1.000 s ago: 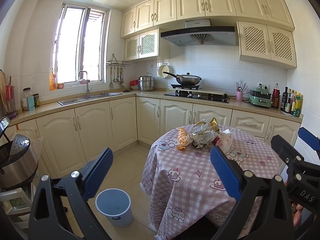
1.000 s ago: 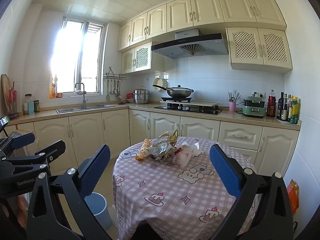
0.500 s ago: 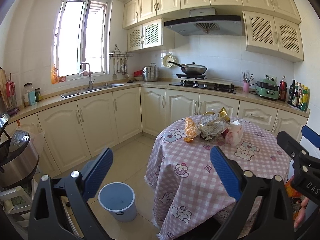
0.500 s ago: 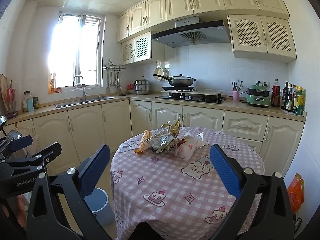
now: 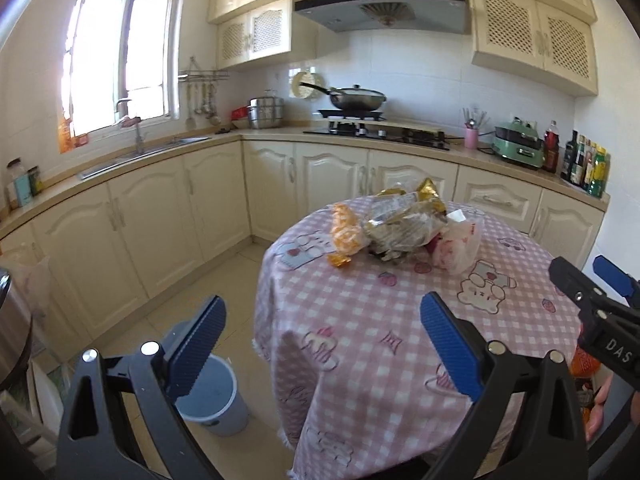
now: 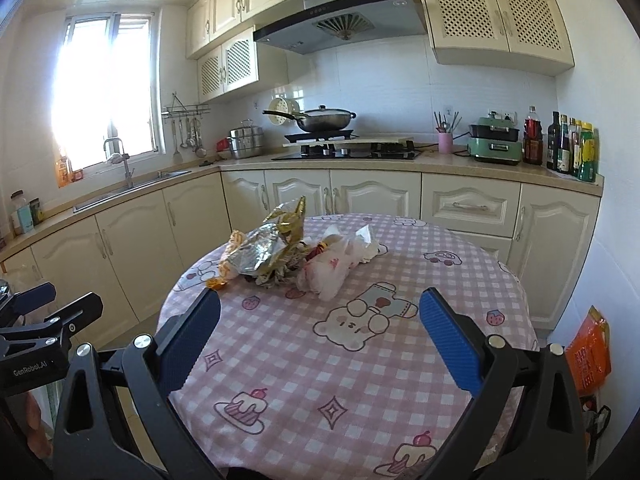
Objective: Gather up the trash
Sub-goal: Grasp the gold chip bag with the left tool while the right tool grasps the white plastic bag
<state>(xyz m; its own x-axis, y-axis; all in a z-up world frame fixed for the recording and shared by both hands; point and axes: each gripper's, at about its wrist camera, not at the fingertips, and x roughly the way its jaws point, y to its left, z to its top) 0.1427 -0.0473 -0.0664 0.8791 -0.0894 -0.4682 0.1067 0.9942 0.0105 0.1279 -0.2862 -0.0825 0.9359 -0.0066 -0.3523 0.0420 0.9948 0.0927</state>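
Note:
A heap of trash lies on the far left part of the round table (image 6: 400, 360): a crumpled silver and gold foil wrapper (image 6: 268, 250), an orange snack bag (image 5: 346, 234) and a white and pink plastic bag (image 6: 340, 264). A blue-grey bin (image 5: 212, 394) stands on the floor left of the table. My left gripper (image 5: 322, 350) is open, held over the table's near left edge, short of the heap. My right gripper (image 6: 320, 344) is open above the pink checked cloth, nearer than the heap. Both are empty.
Cream cabinets and a worktop wrap the room, with a sink (image 6: 132, 190) at the left and a hob with a pan (image 6: 320, 118) behind. Bottles (image 6: 572, 146) stand at the right. An orange bag (image 6: 590, 354) hangs right of the table. A steel cooker (image 5: 12, 328) is at left.
Both grippers have moved forward and risen, so the table and the trash heap look larger and lower in view. Both stay open and empty.

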